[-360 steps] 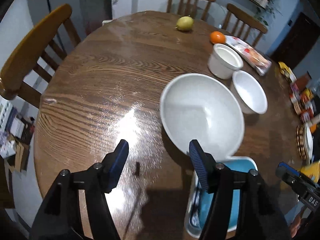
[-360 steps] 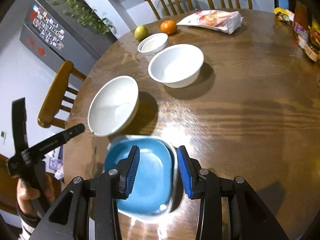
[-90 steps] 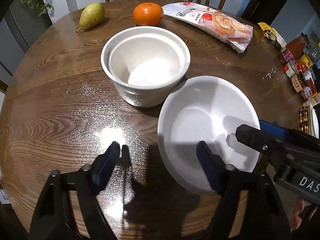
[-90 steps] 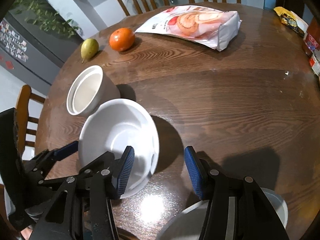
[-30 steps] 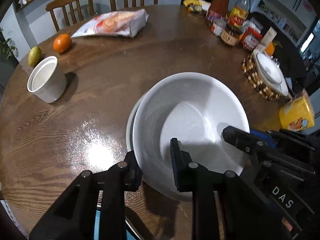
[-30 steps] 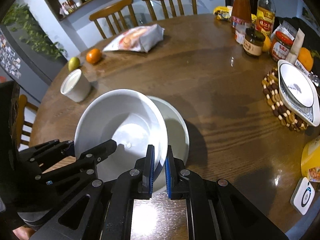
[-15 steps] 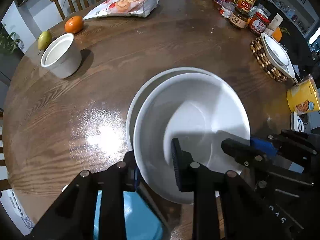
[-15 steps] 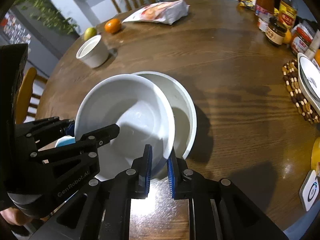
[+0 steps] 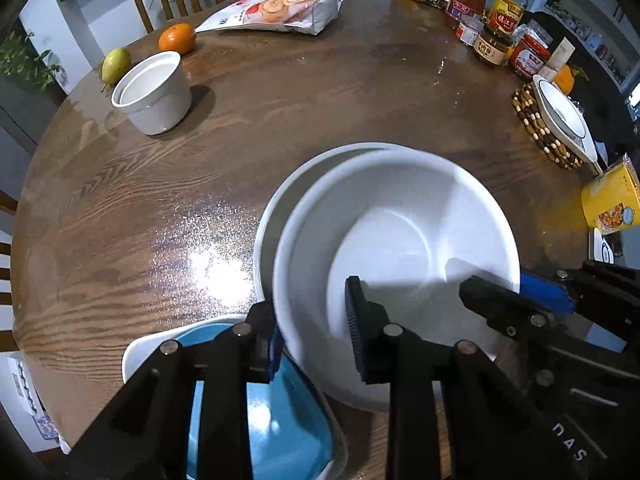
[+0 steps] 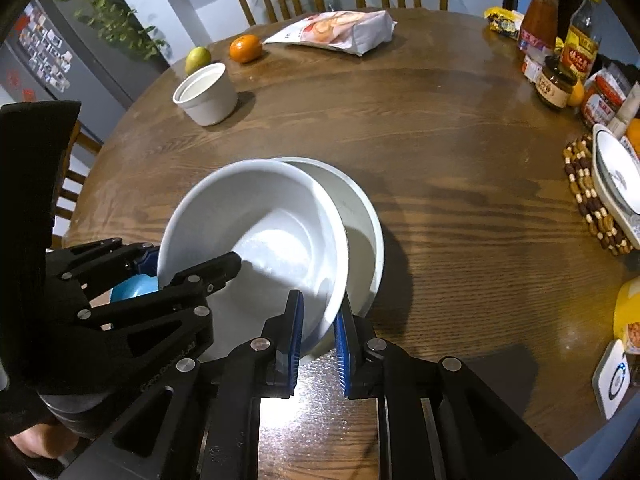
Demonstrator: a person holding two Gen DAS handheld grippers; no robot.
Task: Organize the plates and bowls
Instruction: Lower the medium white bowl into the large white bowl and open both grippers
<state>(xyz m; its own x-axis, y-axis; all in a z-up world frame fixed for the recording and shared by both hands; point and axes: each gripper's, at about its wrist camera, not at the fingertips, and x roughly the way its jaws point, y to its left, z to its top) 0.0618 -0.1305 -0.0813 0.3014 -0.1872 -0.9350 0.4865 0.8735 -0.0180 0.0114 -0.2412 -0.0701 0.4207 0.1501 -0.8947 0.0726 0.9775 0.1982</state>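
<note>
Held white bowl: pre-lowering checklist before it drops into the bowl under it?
1. Left gripper clamped on the held white bowl near rim: ok.
2. Right gripper clamped on the rim: ok.
3. Held bowl centred over the lower white bowl: not ok, it sits offset toward the left gripper's side.
4. Held bowl level: not ok, tilted.
5. Blue plate clear of the descent: cannot tell, it lies close under the left gripper.
6. Small white cup clear of the stack: ok.
</note>
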